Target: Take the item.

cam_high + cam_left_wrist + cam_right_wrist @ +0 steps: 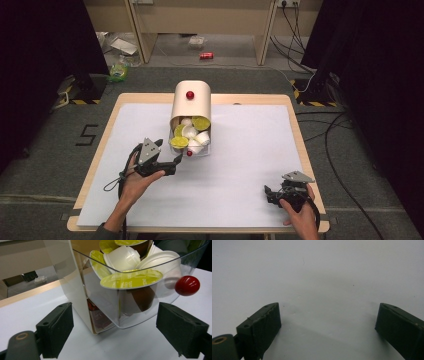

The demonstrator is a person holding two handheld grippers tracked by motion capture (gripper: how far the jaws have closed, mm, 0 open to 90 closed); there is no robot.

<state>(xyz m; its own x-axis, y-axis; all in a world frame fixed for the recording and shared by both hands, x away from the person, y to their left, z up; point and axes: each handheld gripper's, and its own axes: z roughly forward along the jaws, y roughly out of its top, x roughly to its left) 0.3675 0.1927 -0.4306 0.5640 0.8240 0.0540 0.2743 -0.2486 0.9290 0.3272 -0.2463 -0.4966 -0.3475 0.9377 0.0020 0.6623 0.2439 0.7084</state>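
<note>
A beige capsule dispenser [191, 105] with a red knob [190, 95] on its body stands at the back middle of the white mat. Its clear drawer [112, 312] is pulled out toward me and carries a second red knob [187, 285]. Several coffee capsules lie in it, one with a yellow-green lid [131, 280] at the front and a white one [122, 258] behind. My left gripper [169, 151] is open just in front of the drawer, jaws on either side of its front corner and not touching it. My right gripper [270, 194] rests open and empty at the mat's near right.
The white mat [240, 150] covers most of the wooden table [100, 135]. On the floor beyond lie a red can [206, 55], a greenish bag [118, 72] and cables [330, 130] to the right. Dark curtains flank both sides.
</note>
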